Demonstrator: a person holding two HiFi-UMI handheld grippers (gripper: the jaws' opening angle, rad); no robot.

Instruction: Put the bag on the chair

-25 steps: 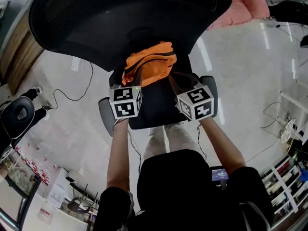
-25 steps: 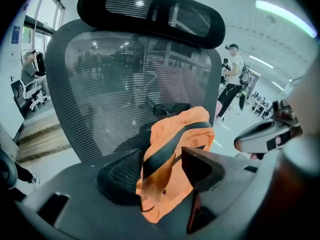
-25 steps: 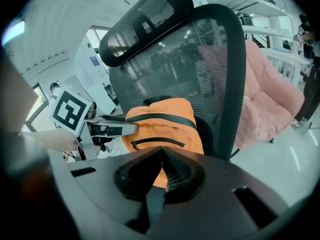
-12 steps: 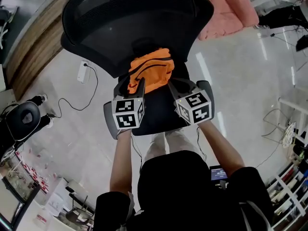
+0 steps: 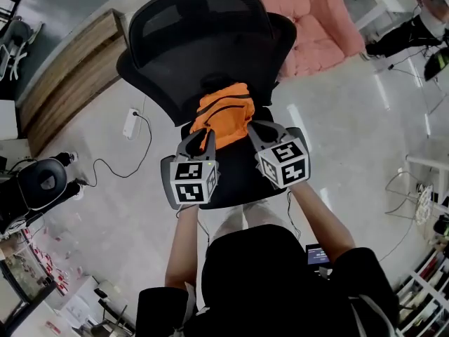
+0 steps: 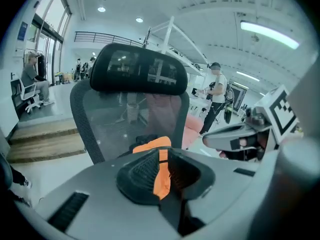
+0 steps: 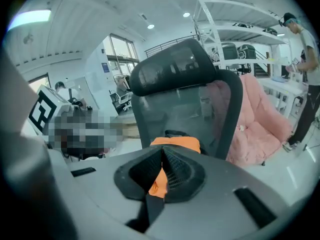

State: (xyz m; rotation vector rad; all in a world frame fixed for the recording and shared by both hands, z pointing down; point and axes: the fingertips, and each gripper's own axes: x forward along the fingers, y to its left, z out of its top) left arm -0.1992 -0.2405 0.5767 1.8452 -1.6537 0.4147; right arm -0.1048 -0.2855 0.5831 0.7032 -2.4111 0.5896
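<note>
Bag [image 5: 224, 114] on chair [image 5: 203, 41], against its back

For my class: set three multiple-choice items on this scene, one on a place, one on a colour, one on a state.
1. The orange fabric bag lies: A on the floor; B on the black mesh office chair; C on a shelf.
2. The padded sofa behind the chair is: A pink; B green; C white.
3. The chair stands: A tipped over; B folded; C upright.
Key: 1 B, it rests on the seat against the backrest; 2 A, pink shows beside the backrest; 3 C, the backrest rises above the seat.
</note>
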